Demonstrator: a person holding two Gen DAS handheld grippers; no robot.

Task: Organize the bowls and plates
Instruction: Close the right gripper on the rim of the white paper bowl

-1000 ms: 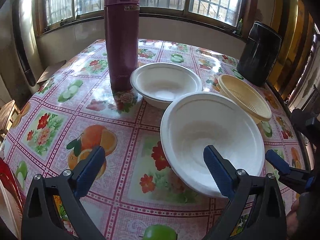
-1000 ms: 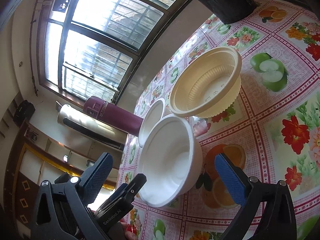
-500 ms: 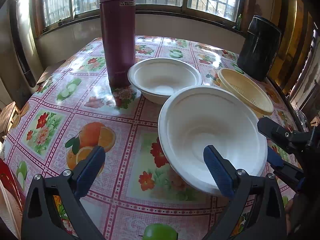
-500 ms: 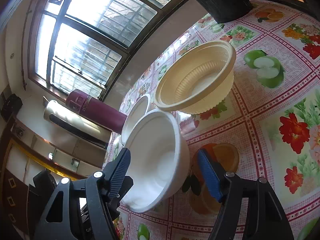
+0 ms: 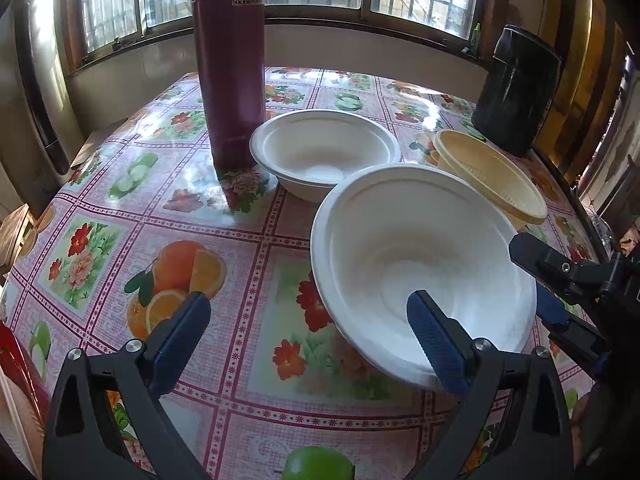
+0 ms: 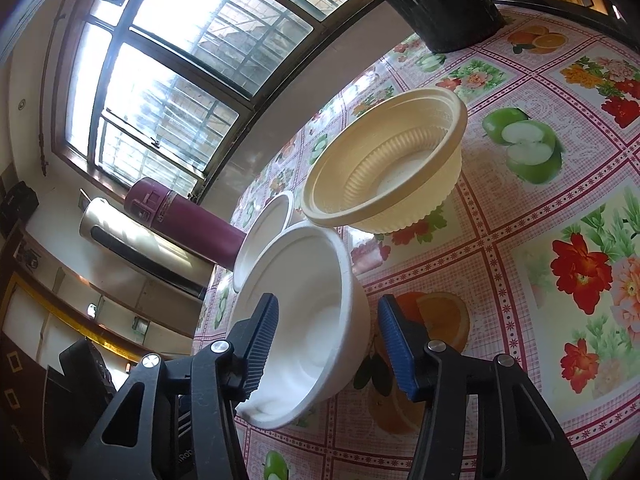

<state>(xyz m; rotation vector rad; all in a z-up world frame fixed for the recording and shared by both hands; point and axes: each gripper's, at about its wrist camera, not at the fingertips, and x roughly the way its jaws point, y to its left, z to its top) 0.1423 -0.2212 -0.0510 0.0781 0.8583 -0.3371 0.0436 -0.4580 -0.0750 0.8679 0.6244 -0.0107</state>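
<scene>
The right gripper [image 6: 326, 342] is closing its jaws around the rim of the near white foam bowl [image 6: 304, 312], beside the maroon flask [image 5: 229, 60]; pad contact is uncertain. The left gripper [image 5: 308, 336] is hanging wide open, holding nothing. Next: secure grip, then nest into the far white bowl [image 5: 324, 152].

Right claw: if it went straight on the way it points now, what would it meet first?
Probably the near white bowl: its wall already sits between the right claw fingers, which have just been closing and apparently aren't yet touching.
</scene>
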